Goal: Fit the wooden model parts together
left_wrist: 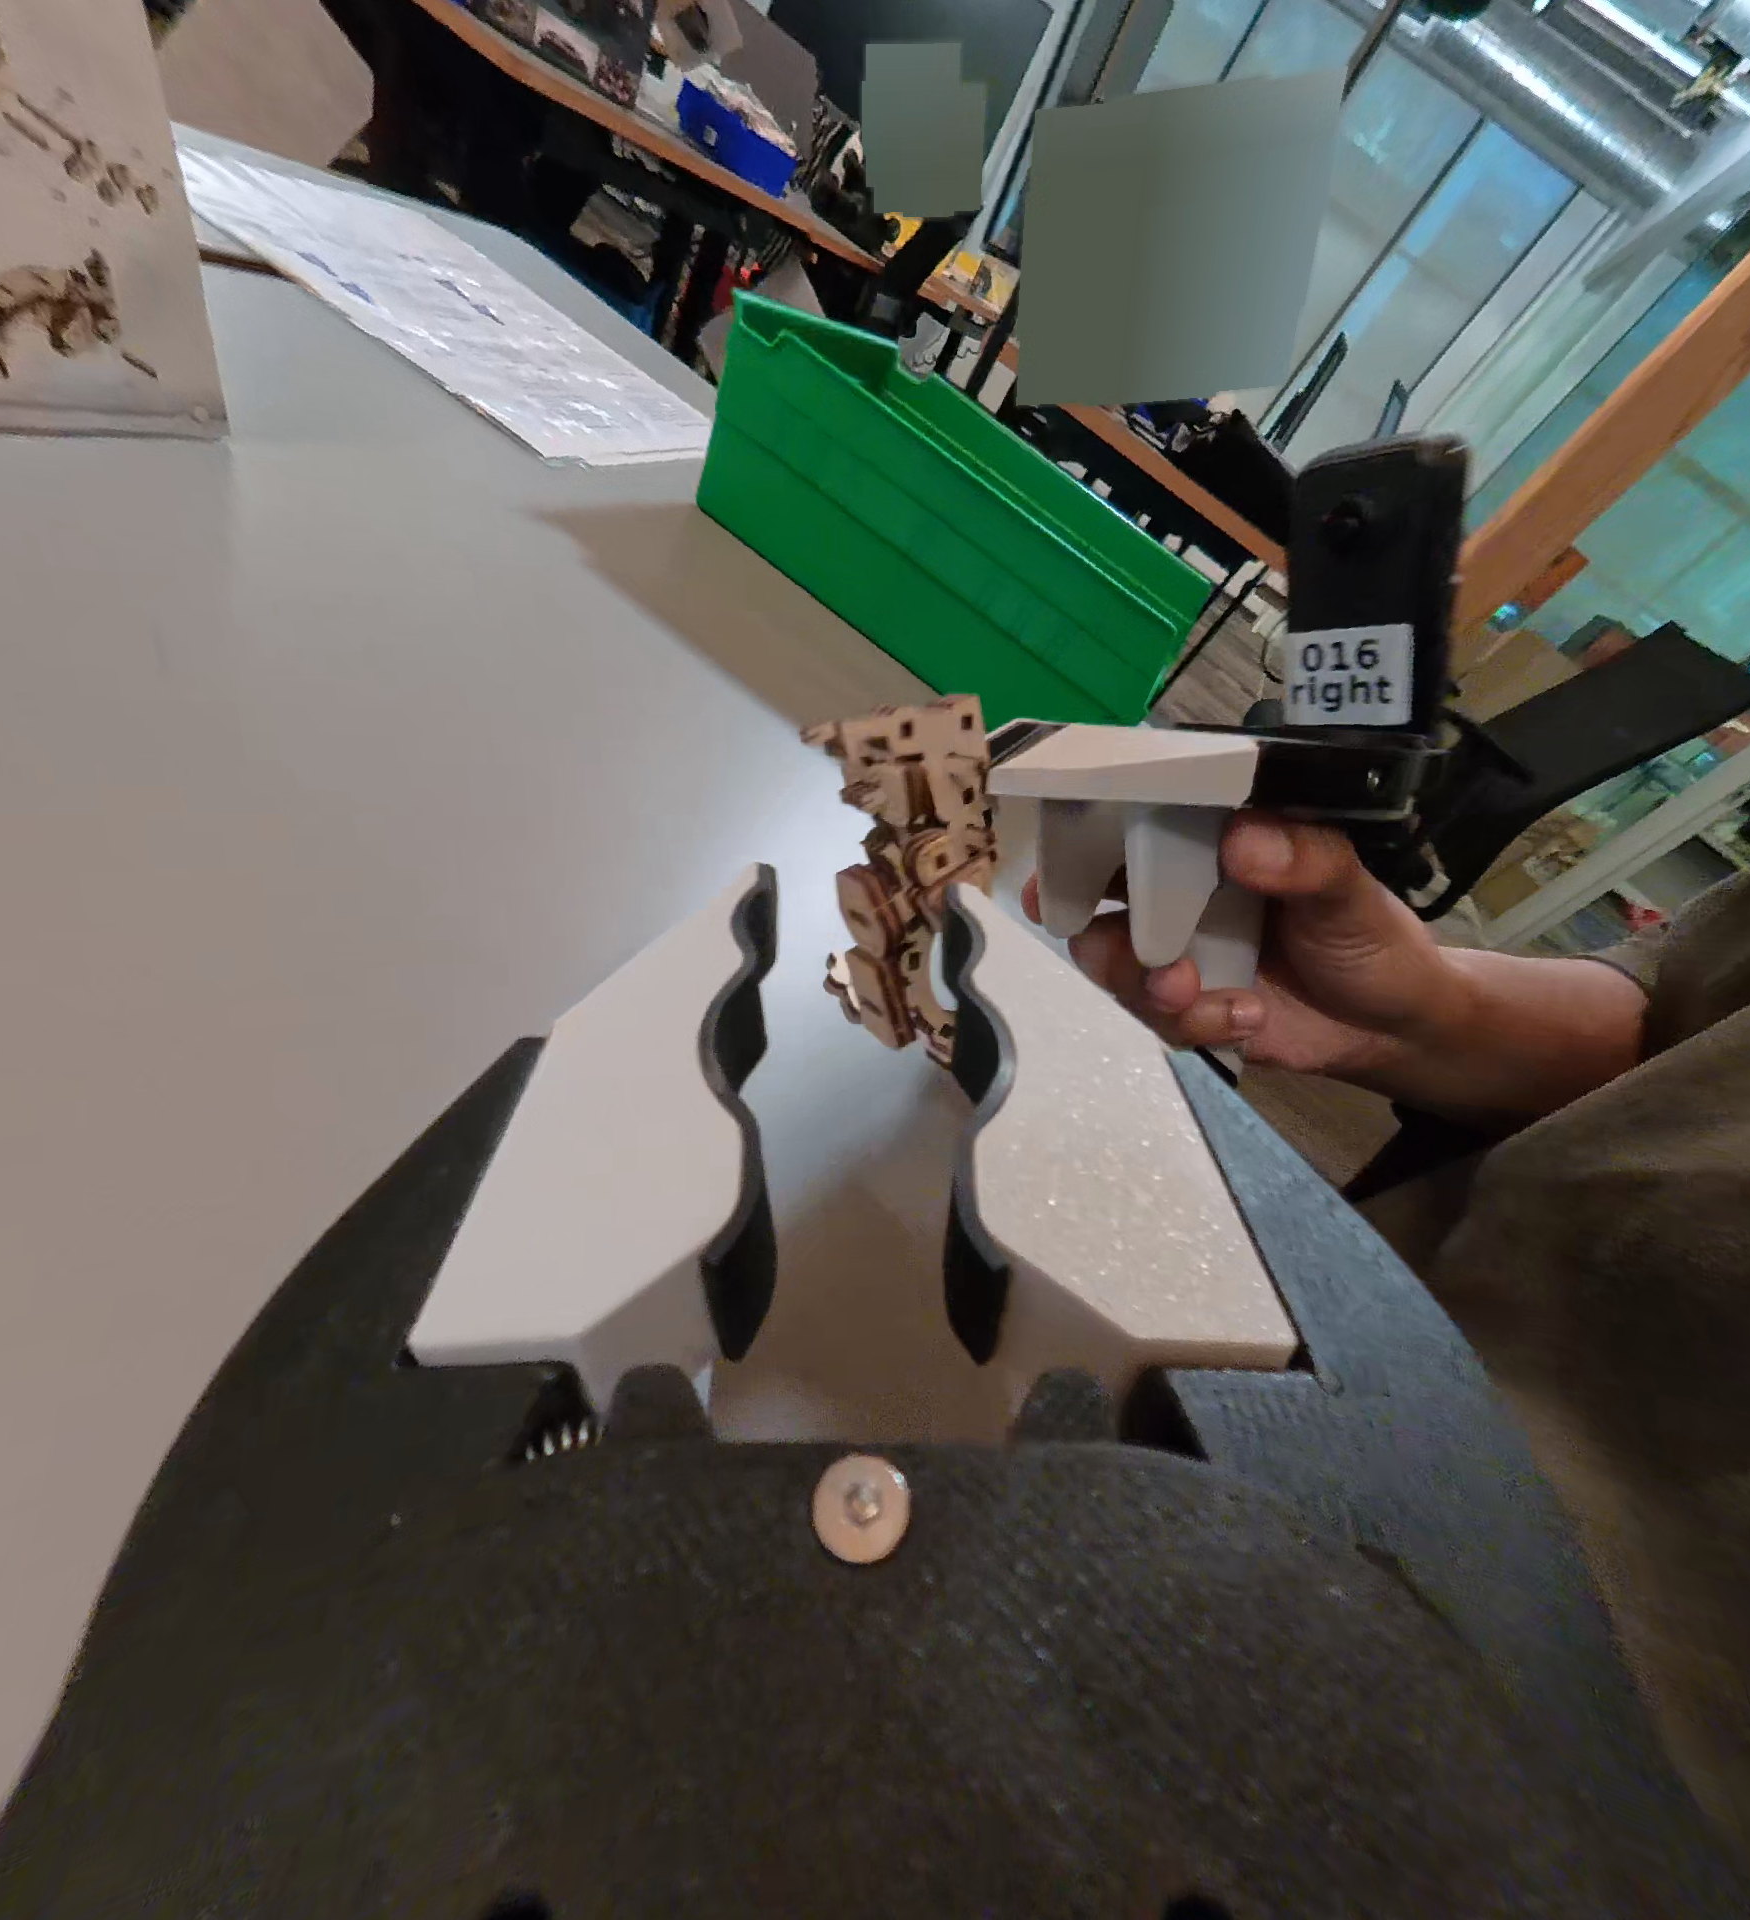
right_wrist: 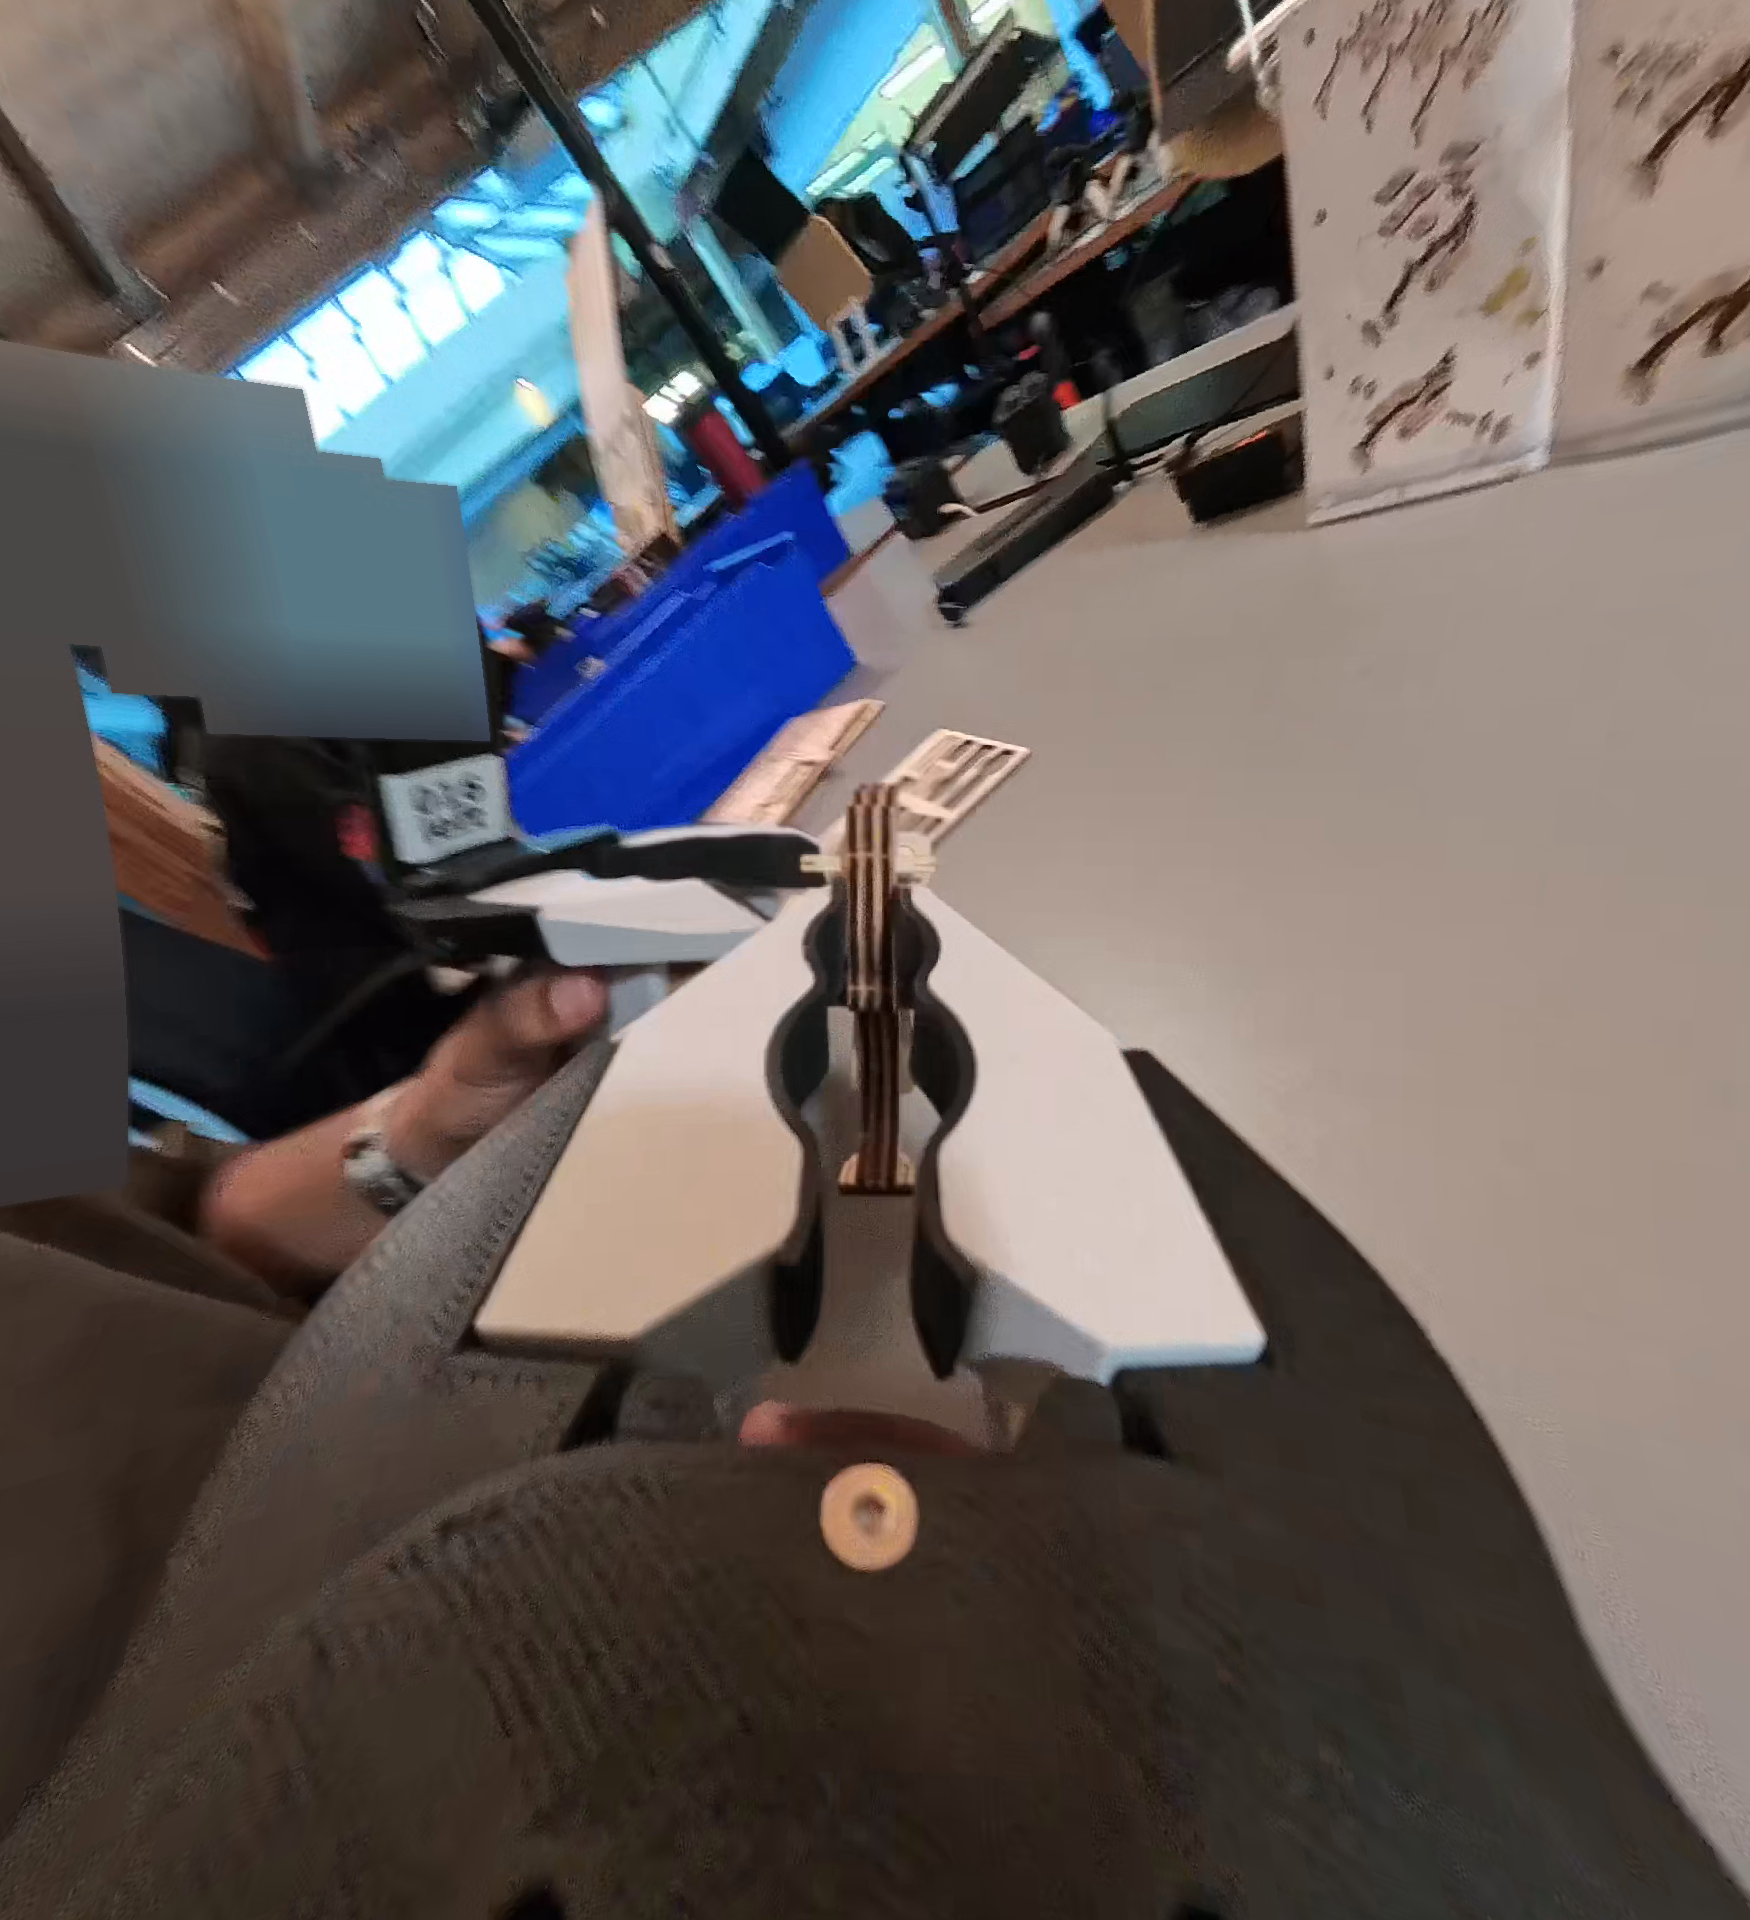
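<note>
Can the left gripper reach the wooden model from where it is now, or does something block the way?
Probably yes. The left gripper is open, and the wooden model, held by the right gripper, stands just beyond its fingers. Nothing lies between them.

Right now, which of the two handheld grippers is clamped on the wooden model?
The right gripper: its grey fingers pinch the layered wooden model edge-on. The left gripper stands open, its fingers merely flanking the model, not squeezing.

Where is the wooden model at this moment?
The wooden model is clamped edge-on between the right gripper fingers, held above the grey table; in the left wrist view it hangs just beyond the open left gripper.
</note>
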Available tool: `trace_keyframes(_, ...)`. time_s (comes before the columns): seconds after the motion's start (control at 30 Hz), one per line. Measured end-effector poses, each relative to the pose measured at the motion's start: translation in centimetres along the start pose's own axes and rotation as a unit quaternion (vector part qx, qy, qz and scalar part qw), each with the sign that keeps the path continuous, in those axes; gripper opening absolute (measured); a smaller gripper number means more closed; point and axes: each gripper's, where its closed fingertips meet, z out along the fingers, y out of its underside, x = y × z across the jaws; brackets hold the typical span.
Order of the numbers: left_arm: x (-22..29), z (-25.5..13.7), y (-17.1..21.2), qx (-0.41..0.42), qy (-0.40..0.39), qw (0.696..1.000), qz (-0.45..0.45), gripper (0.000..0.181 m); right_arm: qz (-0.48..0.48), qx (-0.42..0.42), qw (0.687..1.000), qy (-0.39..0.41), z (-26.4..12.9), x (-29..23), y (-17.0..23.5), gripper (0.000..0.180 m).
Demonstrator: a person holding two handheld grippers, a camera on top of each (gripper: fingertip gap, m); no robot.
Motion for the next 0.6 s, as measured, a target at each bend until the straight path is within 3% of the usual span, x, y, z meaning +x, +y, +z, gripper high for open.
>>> trace_keyframes(0.23,1.8,0.6,0.9,-0.019,0.101,0.989,-0.102,0.037,0.121,0.011,0.987,-0.109,-0.5,-1.2,-0.6,0.006)
trace_keyframes(0.37,3.8,0.4,0.4,-0.013,0.181,0.972,-0.148,0.017,0.155,0.015,0.978,-0.138,-0.7,-1.6,-0.8,0.007)
trace_keyframes(0.6,4.1,0.1,-0.1,-0.002,0.204,0.965,-0.166,0.015,0.202,0.016,0.965,-0.167,-0.7,-1.7,-0.9,0.007)
